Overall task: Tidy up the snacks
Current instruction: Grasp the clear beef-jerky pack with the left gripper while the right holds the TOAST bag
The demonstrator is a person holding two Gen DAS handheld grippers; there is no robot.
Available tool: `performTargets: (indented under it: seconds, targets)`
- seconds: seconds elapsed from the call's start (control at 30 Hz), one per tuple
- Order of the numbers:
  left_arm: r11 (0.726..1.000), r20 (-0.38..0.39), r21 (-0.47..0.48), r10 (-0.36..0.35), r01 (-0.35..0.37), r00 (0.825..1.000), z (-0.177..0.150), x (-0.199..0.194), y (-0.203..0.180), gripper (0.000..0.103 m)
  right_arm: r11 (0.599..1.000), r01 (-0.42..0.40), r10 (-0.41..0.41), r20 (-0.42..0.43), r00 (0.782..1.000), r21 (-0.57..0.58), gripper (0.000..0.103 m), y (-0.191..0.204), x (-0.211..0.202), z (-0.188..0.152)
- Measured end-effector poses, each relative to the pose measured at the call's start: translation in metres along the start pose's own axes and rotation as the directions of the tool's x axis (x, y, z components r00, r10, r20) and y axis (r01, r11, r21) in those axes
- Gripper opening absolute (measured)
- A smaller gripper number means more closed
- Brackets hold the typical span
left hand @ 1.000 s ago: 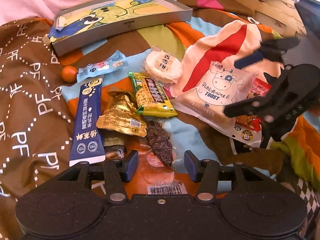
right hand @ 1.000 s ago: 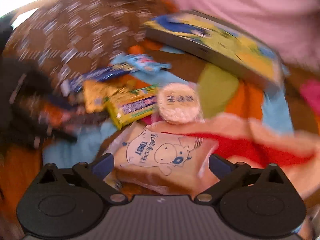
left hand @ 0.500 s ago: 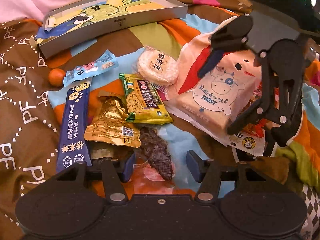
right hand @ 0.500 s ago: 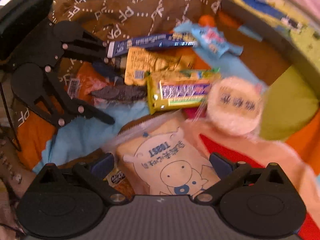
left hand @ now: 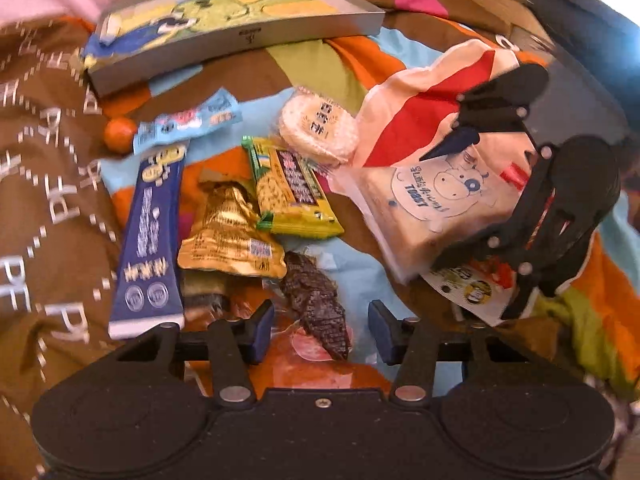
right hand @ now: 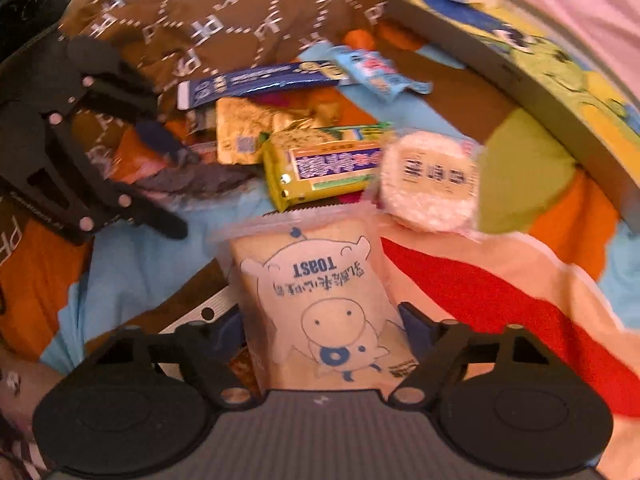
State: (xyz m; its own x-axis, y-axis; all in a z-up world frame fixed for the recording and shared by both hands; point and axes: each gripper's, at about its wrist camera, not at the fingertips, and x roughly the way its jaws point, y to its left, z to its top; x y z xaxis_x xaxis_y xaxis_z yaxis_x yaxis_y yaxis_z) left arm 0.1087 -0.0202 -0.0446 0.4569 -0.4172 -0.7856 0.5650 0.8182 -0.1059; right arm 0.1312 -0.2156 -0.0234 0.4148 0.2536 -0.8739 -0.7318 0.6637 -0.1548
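Snack packets lie scattered on a patterned blanket. My right gripper (right hand: 320, 332) is shut on a clear toast packet (right hand: 316, 280) printed with a cartoon cow, gripping its two sides. In the left wrist view the same toast packet (left hand: 432, 200) sits tilted in the right gripper (left hand: 440, 208). My left gripper (left hand: 320, 332) is open low over the blanket, with a dark dried snack (left hand: 316, 304) lying between its fingertips. A grey shallow box (left hand: 240, 32) with a cartoon lining rests at the back.
Left of the toast lie a round rice cracker (left hand: 318, 128), a yellow-green bar (left hand: 292, 192), a gold pouch (left hand: 228, 236), a long blue stick pack (left hand: 150, 236), a light blue packet (left hand: 188, 124) and a small orange ball (left hand: 120, 130). A red-and-white packet (left hand: 472, 288) lies beneath the right gripper.
My right gripper came down around the toast packet and its fingers closed on it; the packet is now turned and tilted. The left gripper has barely moved.
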Motion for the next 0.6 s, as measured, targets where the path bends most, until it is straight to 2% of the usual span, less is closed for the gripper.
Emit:
performTargets:
  seconds: [0.13,0.33,0.47,0.6]
  targets:
    - [0.998,-0.012,-0.058,-0.031,0.031,0.999,-0.001,-0.004,0.002,0.052,0.993,0.092,-0.094,0.022,0.995,0.077,0.077,0.01,-0.006,-0.007]
    - [0.993,-0.037,-0.099,-0.072,0.068,0.997,-0.002,-0.01,-0.003,0.051,0.964,0.243,-0.249,0.05,0.967,0.112,0.075,0.036,-0.01,-0.013]
    - [0.99,-0.042,-0.102,-0.105,0.1,0.994,-0.003,-0.016,-0.007,0.051,0.941,0.325,-0.332,0.066,0.941,0.094,0.075,0.048,-0.013,-0.017]
    - [0.986,-0.03,-0.104,-0.137,0.133,0.99,-0.002,-0.021,-0.012,0.051,0.901,0.431,-0.434,0.064,0.899,0.056,0.074,0.054,-0.016,-0.019]
